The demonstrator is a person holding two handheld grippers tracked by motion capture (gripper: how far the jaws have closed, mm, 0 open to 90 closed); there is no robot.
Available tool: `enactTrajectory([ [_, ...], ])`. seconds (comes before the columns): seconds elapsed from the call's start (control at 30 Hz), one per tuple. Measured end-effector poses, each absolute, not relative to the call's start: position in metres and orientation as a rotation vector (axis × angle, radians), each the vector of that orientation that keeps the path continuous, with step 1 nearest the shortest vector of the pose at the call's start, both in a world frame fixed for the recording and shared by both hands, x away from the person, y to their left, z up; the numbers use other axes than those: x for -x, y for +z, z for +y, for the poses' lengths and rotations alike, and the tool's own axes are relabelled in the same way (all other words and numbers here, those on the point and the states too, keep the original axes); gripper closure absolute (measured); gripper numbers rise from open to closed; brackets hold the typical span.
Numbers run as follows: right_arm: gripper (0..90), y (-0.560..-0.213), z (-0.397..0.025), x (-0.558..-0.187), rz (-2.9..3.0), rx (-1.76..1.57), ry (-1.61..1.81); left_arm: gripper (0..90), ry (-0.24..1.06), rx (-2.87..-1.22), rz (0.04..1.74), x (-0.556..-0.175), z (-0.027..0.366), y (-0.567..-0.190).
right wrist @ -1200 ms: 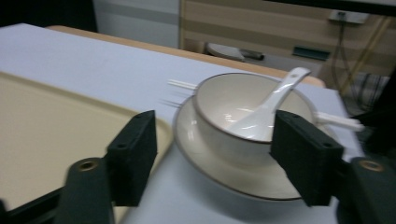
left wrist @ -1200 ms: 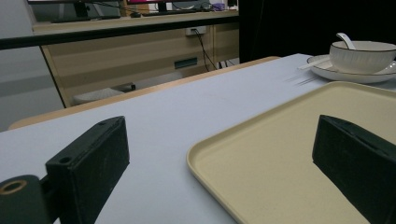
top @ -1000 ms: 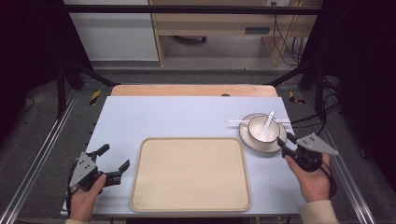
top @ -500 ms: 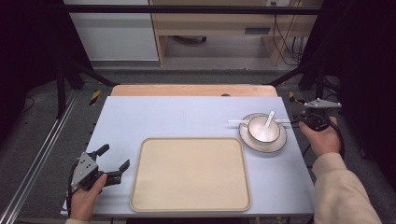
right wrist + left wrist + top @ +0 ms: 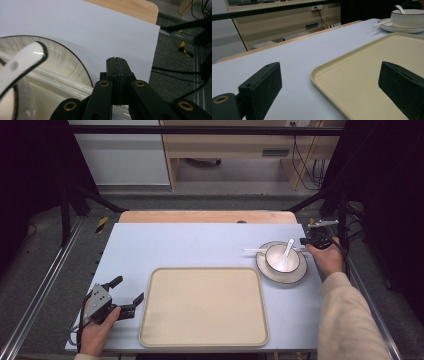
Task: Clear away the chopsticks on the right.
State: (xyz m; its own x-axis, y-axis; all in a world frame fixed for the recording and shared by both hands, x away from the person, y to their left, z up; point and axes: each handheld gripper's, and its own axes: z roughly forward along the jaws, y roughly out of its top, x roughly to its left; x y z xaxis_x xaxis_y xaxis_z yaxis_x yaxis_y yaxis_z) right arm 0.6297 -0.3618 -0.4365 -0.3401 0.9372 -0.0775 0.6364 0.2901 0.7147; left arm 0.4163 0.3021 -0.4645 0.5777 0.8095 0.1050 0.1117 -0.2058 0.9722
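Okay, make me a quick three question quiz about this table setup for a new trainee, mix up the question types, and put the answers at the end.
1. True or false: the left tool is shut on the rim of the tray.
2. Multiple choice: where does the spoon rest? A) on the tray B) in the bowl C) on the bare table
3. Fill in: the right tool has its jaws ____ beside the plate.

Key
1. False: its jaws stand wide apart, by the tray's left edge.
2. B: the bowl sits on the plate, to the right of the tray.
3. Pressed together, as the right gripper view shows.
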Motion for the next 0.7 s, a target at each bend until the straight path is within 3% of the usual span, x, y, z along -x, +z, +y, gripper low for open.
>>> enactTrajectory([
  [0.3, 90.0, -0.443, -0.359, -0.625, 2.125, -1.419, 0.736, 4.6, 0.763, -1.682, 0.765, -0.416, 0.301, -0.464],
  [0.7, 90.0, -0.442, -0.363, -0.586, 2.100, -1.453, 0.743, 4.7, 0.758, -1.696, 0.747, -0.417, 0.298, -0.463],
])
